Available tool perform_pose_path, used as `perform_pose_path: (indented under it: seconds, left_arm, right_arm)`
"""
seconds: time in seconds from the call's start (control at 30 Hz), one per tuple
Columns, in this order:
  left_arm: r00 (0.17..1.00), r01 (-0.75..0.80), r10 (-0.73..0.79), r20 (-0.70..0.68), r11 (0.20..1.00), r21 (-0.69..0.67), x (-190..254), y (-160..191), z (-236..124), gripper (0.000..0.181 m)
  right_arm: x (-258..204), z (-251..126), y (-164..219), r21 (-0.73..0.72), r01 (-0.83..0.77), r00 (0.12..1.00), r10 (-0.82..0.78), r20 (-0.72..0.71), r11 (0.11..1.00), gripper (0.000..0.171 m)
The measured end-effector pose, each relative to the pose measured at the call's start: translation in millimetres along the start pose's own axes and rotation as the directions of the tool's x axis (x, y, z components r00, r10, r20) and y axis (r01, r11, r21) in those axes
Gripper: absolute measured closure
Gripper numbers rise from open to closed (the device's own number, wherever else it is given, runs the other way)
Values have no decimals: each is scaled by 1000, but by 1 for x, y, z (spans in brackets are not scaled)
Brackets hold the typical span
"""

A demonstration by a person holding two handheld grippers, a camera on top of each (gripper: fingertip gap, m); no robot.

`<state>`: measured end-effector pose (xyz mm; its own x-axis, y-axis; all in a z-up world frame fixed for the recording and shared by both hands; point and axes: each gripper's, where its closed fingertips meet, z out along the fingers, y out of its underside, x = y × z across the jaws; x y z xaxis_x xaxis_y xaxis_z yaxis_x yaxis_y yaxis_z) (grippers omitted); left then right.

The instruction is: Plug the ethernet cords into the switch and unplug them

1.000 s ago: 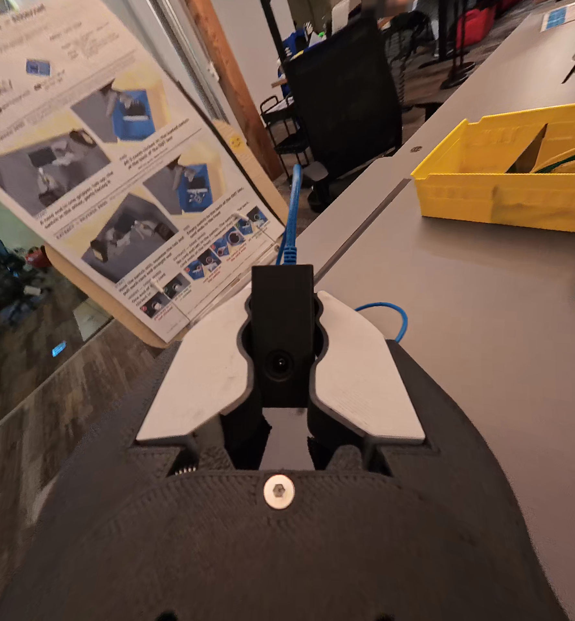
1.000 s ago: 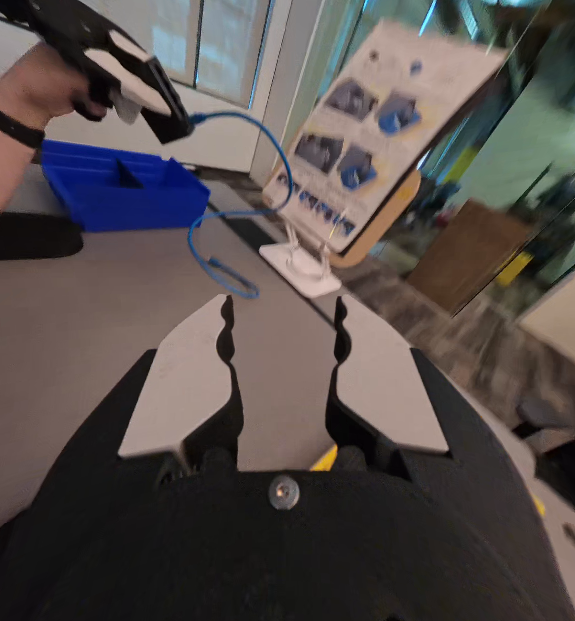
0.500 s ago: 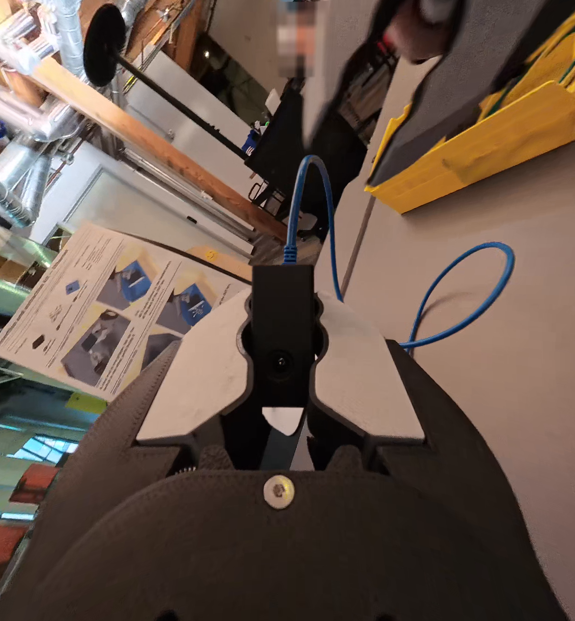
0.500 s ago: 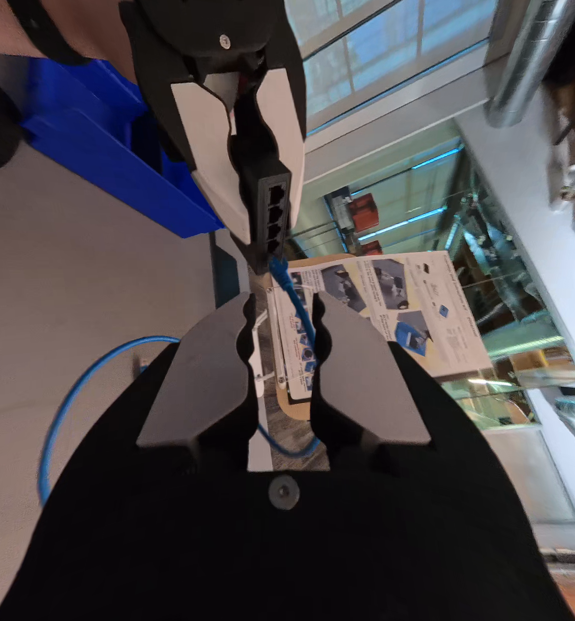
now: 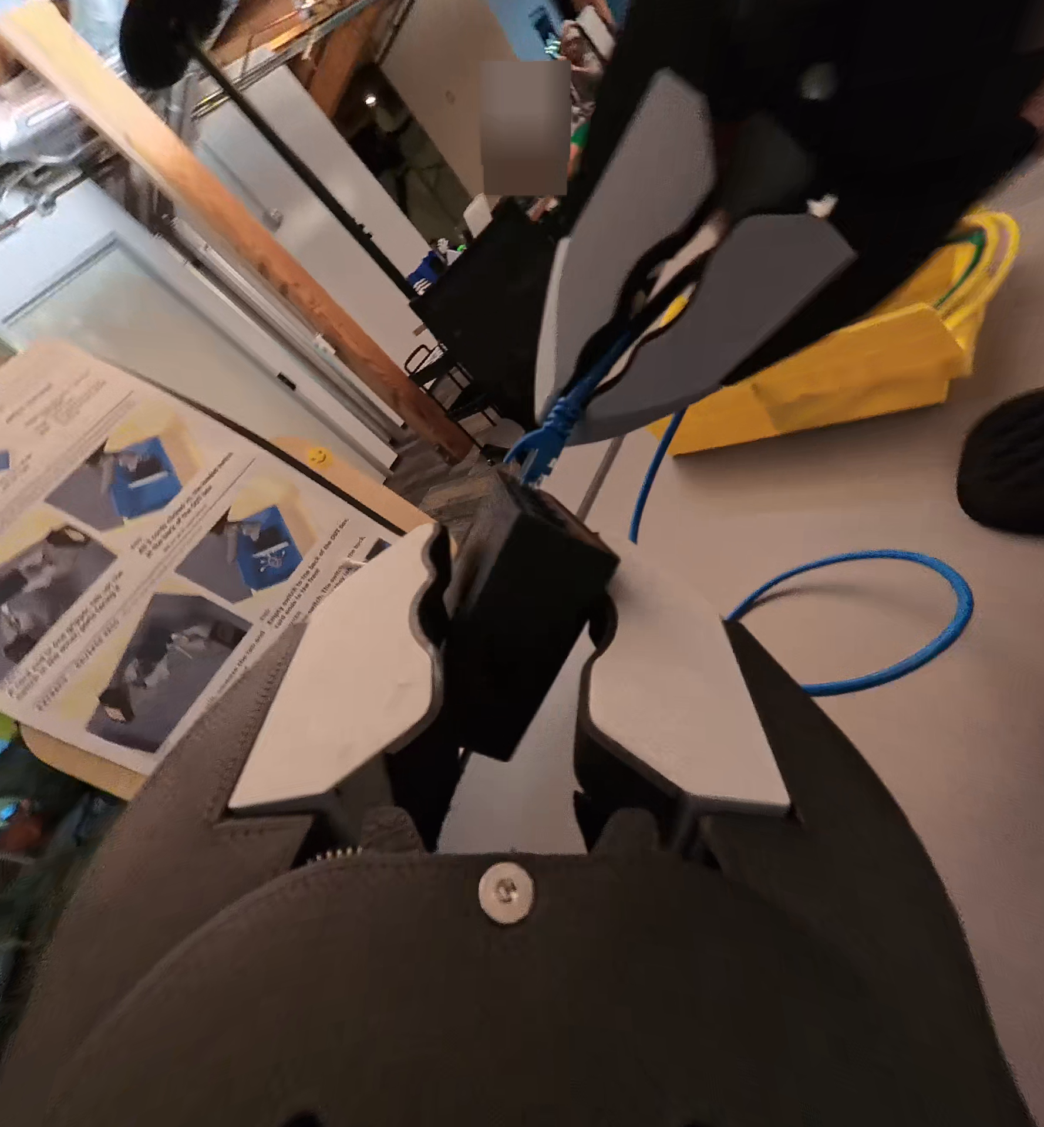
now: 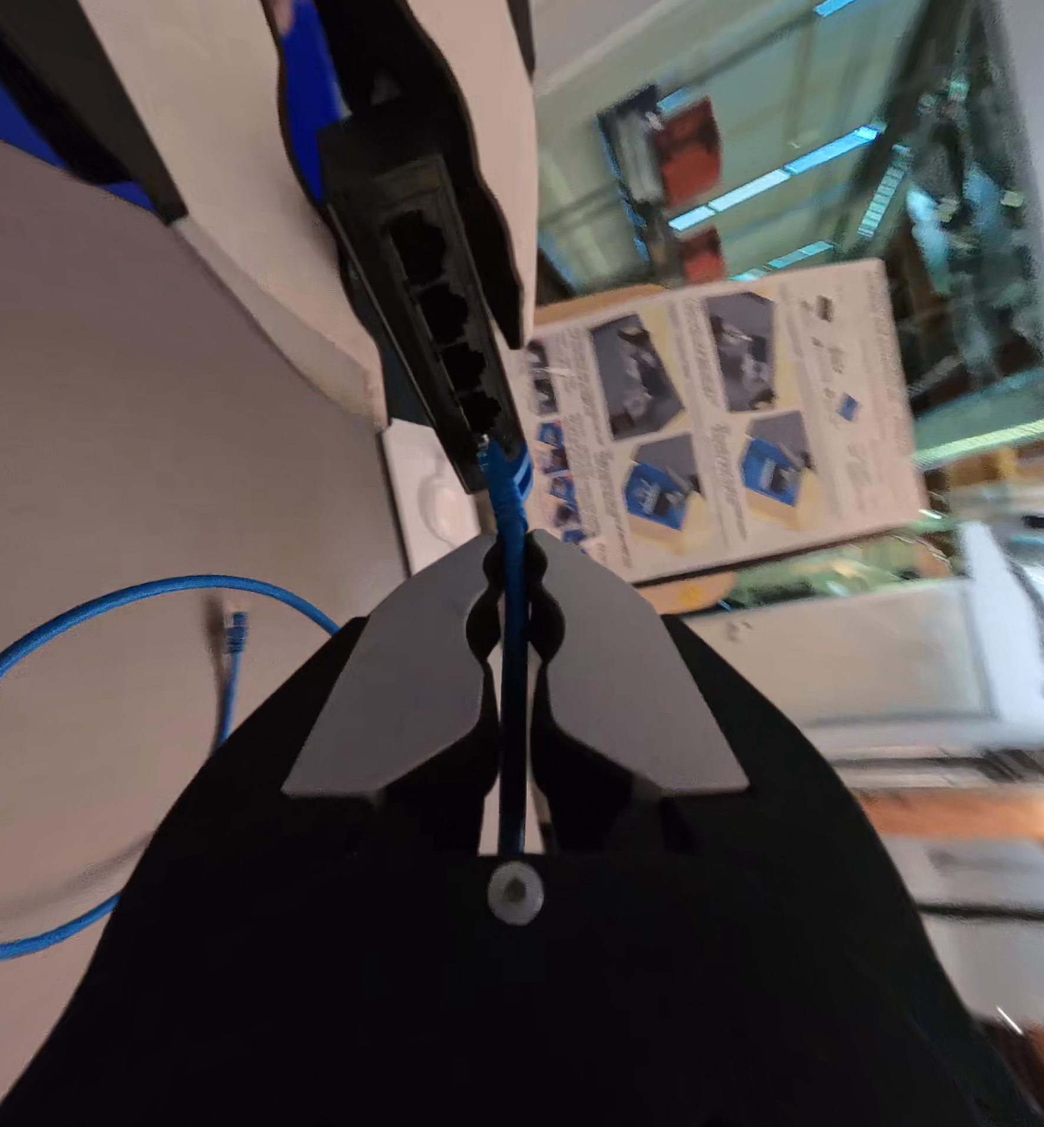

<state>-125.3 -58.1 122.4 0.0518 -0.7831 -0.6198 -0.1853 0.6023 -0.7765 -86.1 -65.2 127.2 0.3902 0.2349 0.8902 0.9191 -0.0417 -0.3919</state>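
Note:
My left gripper [image 5: 522,561] is shut on the black switch [image 5: 525,616], held above the grey table [image 5: 873,610]; the switch sits twisted between the white fingers [image 5: 355,658]. A blue ethernet cord [image 6: 510,610] has its plug [image 6: 507,475] in the end port of the switch [image 6: 440,329]; the other ports are empty. My right gripper [image 6: 512,543] is shut on the cord just behind that plug. It also shows in the left wrist view [image 5: 629,341]. The cord loops on the table [image 5: 910,610], its free plug [image 6: 233,634] lying loose.
A yellow bin [image 5: 843,378] stands on the table behind the right gripper. A picture poster [image 5: 111,536] on a white stand [image 6: 440,494] is at the table's edge. A black rounded object [image 5: 1026,463] lies at the right. Across from one pair of fingers to the other is roughly 5 cm.
The right gripper moved up to the switch and shut on the cord behind the plug. The switch has twisted in the left gripper's fingers.

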Motion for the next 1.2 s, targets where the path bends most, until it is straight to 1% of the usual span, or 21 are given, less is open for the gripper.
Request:
perform_pose_path:
  seconds: [0.07,0.1,0.13,0.23,0.3,0.33,0.4,0.47,0.53,0.6,0.67,0.73,0.77,0.8,0.87,0.93,1.0,1.03,1.1,1.13,1.2]
  left_arm:
    - [993,117,-117,3,993,-1,-2,2,6,123]
    - [981,193,-193,0,981,-3,-4,4,9,104]
    - [965,264,-264,-12,965,-1,-5,4,11,92]
    - [871,491,-490,-22,870,38,-15,4,12,79]
    - [814,581,-581,-32,810,77,-22,5,13,85]
    - [805,592,-593,-23,800,96,-25,6,14,86]
    - [814,575,-581,5,807,136,-29,7,16,89]
    - [833,541,-551,38,828,147,-31,10,19,97]
    - [857,504,-514,48,853,131,-29,13,20,109]
    - [865,497,-501,39,864,77,-25,20,23,110]
    - [864,498,-502,32,862,97,-26,17,22,110]
    - [880,465,-473,51,877,120,-30,13,20,110]
    - [890,438,-449,75,890,127,-32,12,18,110]
    - [903,399,-414,111,907,136,-35,11,17,110]
    - [933,303,-325,158,941,149,-34,4,14,110]
    - [940,261,-290,180,951,166,-33,-3,11,110]
    - [945,246,-276,177,954,172,-30,-7,10,110]
    - [947,236,-265,181,957,166,-29,-7,10,110]
    - [950,224,-253,184,961,163,-30,-8,8,110]
    - [951,225,-254,178,960,168,-29,-9,7,110]
    - [954,224,-252,160,959,175,-28,-12,5,110]
  right_arm:
    - [7,0,4,-78,24,990,-35,-134,997,166]
    - [11,0,7,-109,32,976,-54,-209,994,167]
    - [12,0,10,-125,33,964,-65,-260,992,167]
    - [12,5,23,-154,-46,938,-10,-346,987,167]
    - [15,5,29,-159,-75,910,2,-415,985,167]
    - [13,6,29,-152,-93,904,20,-426,984,167]
    - [9,7,27,-145,-102,895,28,-445,984,166]
    - [5,9,23,-149,-87,889,9,-458,985,167]
    - [6,8,22,-164,-72,870,-19,-493,984,166]
    - [7,6,21,-161,-72,857,-21,-515,984,166]
    - [6,6,20,-144,-82,851,-6,-526,986,166]
    - [-3,10,22,-114,-122,879,53,-474,986,165]
    - [-5,9,19,-70,-147,881,98,-463,987,164]
    - [-6,6,14,-21,-152,882,126,-453,988,162]
    - [-4,0,10,19,-166,876,156,-457,986,157]
    - [-2,0,10,42,-168,868,168,-467,985,152]
    - [-5,1,8,87,-212,877,229,-422,973,146]
    - [-9,2,5,126,-262,885,290,-365,957,142]
    - [-21,-1,-3,199,-403,884,437,-167,893,140]
    - [-29,-4,-8,229,-487,861,507,-32,843,135]
    - [-29,-15,-8,250,-665,746,639,185,703,128]
